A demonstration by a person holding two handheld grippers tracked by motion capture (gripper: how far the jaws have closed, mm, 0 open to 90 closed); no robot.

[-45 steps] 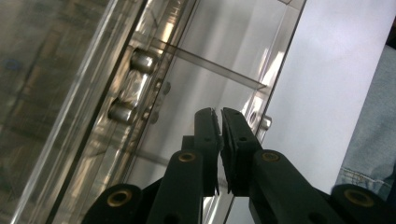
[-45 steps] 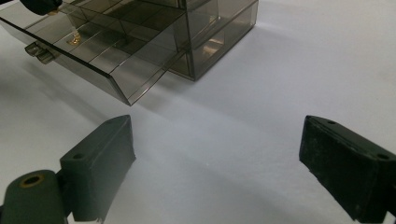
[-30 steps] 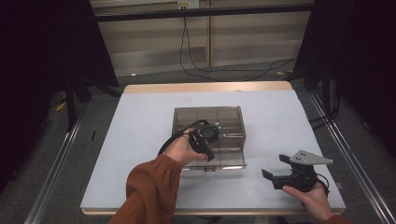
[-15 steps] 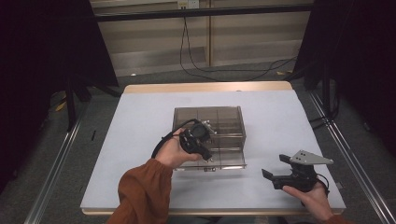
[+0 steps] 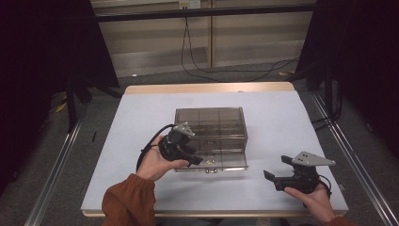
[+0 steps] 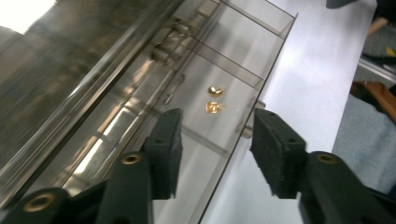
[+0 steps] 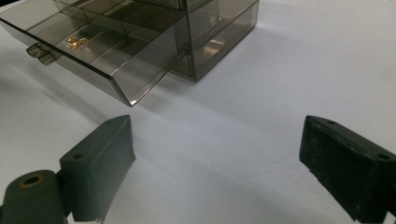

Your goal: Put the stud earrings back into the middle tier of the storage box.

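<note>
A smoky see-through drawer box [image 5: 211, 117] stands mid-table with its lower drawer [image 5: 221, 160] pulled out toward me. Two small gold pieces [image 6: 215, 99] lie in one drawer compartment, also seen from the right gripper view as gold pieces [image 7: 77, 42] near the drawer's handle tab [image 7: 39, 52]. My left gripper [image 5: 194, 155] is at the drawer's front-left corner. Its jaws have just been opening and nothing is pressed between the left gripper's pads [image 6: 215, 123]. My right gripper [image 5: 276, 167] rests low at the front right, apart from the box, jaws wide with only white table between them [image 7: 217, 135].
The white table top [image 5: 141, 122] has free room left, right and behind the box. Metal rails [image 5: 56, 174] run along both table sides. Cables [image 5: 197, 56] hang over the floor beyond the far edge.
My left hand has slid left and a little toward me, from over the box to the drawer's front-left corner, and its jaws have opened. The right hand has not moved.
</note>
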